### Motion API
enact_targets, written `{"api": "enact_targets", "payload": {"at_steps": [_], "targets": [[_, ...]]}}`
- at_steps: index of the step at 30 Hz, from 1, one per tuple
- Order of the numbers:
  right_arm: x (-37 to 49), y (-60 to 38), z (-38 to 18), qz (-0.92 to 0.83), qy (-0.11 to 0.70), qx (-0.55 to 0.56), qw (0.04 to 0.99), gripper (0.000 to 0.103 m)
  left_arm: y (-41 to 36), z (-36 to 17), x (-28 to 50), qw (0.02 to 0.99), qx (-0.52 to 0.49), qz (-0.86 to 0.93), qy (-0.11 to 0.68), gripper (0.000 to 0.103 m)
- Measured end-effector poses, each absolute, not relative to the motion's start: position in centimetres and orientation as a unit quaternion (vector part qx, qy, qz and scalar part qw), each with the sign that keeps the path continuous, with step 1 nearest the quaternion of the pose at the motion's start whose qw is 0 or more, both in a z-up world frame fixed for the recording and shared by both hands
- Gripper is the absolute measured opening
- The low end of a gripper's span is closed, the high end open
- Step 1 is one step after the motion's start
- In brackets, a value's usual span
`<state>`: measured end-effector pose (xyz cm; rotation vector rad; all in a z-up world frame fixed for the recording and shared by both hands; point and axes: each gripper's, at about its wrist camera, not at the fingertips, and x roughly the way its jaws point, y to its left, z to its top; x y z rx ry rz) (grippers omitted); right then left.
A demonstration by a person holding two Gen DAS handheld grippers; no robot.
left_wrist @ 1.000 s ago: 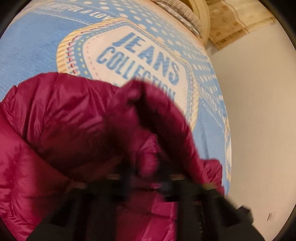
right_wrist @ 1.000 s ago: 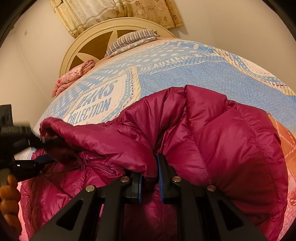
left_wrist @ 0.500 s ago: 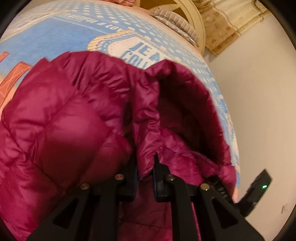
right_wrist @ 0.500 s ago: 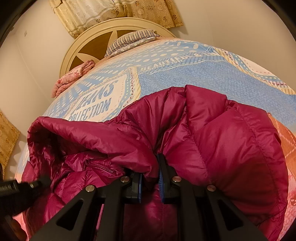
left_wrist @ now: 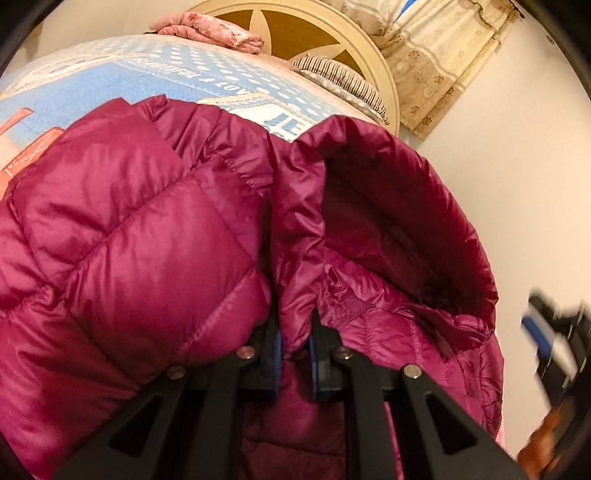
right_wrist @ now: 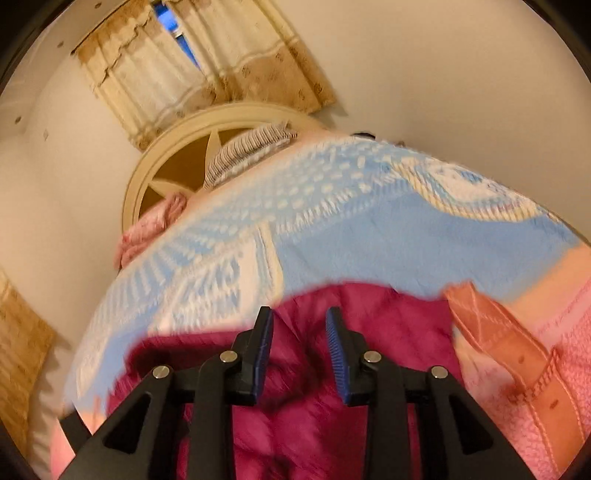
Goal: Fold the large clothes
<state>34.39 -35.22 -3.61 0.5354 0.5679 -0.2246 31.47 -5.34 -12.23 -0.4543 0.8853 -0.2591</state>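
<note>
Jacket: a magenta quilted puffer jacket [left_wrist: 140,236] lies bunched on the bed, its hood [left_wrist: 399,229] gaping open on the right side of the left wrist view; in the right wrist view only a blurred part of it shows low in the picture, under the gripper.
Left gripper: the left gripper [left_wrist: 295,354] is closed almost fully on a fold of the jacket's fabric where body and hood meet; the cloth is pinched between its blue pads and bulges up on both sides of the fingers.
Right gripper: the right gripper [right_wrist: 299,350] holds nothing; its jaws have just been opening, and they stand partly apart above the jacket, with clear space between the ribbed blue pads [right_wrist: 334,347].
Right gripper seen from the left: a blurred black and blue shape at the right edge of the left wrist view, beside the hood and clear of it.
Blanket: a light blue blanket [right_wrist: 351,236] with white dots and lettering covers the bed under the jacket; a pink and orange patterned part lies at the right.
Head of bed: a round cream headboard [left_wrist: 369,48], with a striped pillow [left_wrist: 340,77] and a folded pink cloth [left_wrist: 210,29] against it.
Wall: patterned beige curtains [right_wrist: 199,62] hang above the headboard.
</note>
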Motion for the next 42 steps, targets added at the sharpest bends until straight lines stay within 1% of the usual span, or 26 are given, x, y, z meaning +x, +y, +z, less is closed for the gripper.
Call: {"api": "enact_targets", "payload": {"at_steps": [3,6,9,11,15,17,19,21,22,23,25,26,28,30,32,34,35,37,42], "targets": [[39.7,-32.9,-4.0,-0.059,0.327,0.258,0.907,0.031,-5.5,-12.3,31.4,0.871,-0.216,-0.126,0.422,0.016],[44.1,-30.3,-6.2,-0.045,0.396,0.243,0.884,0.031,-5.7,-12.4,31.1,0.871,-0.217,-0.130,0.421,0.016],[45.2,-28.5,-9.0,-0.025,0.471,0.213,0.856,0.031,-5.3,-12.5,30.7,0.870,-0.218,-0.134,0.421,0.016],[44.6,-26.9,-10.8,-0.019,0.499,0.150,0.853,0.030,-5.3,-12.3,30.5,0.872,-0.213,-0.133,0.420,0.017],[42.8,-24.9,-12.2,-0.017,0.458,0.042,0.888,0.030,-5.4,-10.6,29.6,0.871,-0.173,-0.142,0.437,0.019],[42.0,-23.8,-12.6,-0.028,0.431,0.004,0.902,0.030,-4.9,-8.5,28.4,0.881,-0.155,-0.144,0.423,0.021],[41.9,-23.9,-12.6,-0.032,0.427,-0.001,0.904,0.030,-4.2,-5.6,27.0,0.900,-0.138,-0.140,0.389,0.024],[41.9,-24.2,-12.8,-0.028,0.425,0.008,0.905,0.030,-4.2,-2.7,26.9,0.909,-0.133,-0.154,0.364,0.029],[41.9,-24.2,-12.8,-0.025,0.423,0.013,0.906,0.030,-4.6,-1.1,27.4,0.914,-0.128,-0.159,0.351,0.037],[41.9,-24.3,-12.7,-0.024,0.421,0.017,0.906,0.030,-5.3,0.0,28.3,0.918,-0.124,-0.162,0.340,0.050],[41.8,-24.4,-12.5,-0.023,0.419,0.017,0.907,0.030,-6.8,1.0,31.0,0.921,-0.115,-0.157,0.337,0.064],[41.8,-24.5,-12.4,-0.024,0.419,0.017,0.908,0.030,-7.3,0.8,32.1,0.919,-0.115,-0.156,0.344,0.064],[41.7,-24.7,-12.4,-0.023,0.418,0.018,0.908,0.030,-8.6,-1.2,35.2,0.901,-0.110,-0.151,0.391,0.064],[41.7,-24.7,-12.4,-0.023,0.417,0.019,0.909,0.030,-8.9,-3.8,36.6,0.886,-0.098,-0.116,0.439,0.060],[41.5,-24.9,-12.4,-0.021,0.416,0.021,0.909,0.030,-7.8,-6.3,36.6,0.879,-0.088,-0.083,0.462,0.050],[41.3,-24.8,-12.4,-0.019,0.415,0.023,0.909,0.030,-6.1,-8.5,35.7,0.883,-0.069,-0.053,0.461,0.050],[41.3,-24.8,-12.4,-0.019,0.415,0.023,0.909,0.030,-5.6,-9.2,35.2,0.887,-0.063,-0.048,0.455,0.052],[41.3,-24.6,-12.3,-0.020,0.415,0.017,0.909,0.030,-4.6,-10.9,34.1,0.897,-0.068,-0.069,0.431,0.053],[41.4,-23.6,-12.1,-0.039,0.418,-0.019,0.908,0.031,-6.6,-10.7,34.5,0.905,-0.013,-0.039,0.423,0.057]]}}
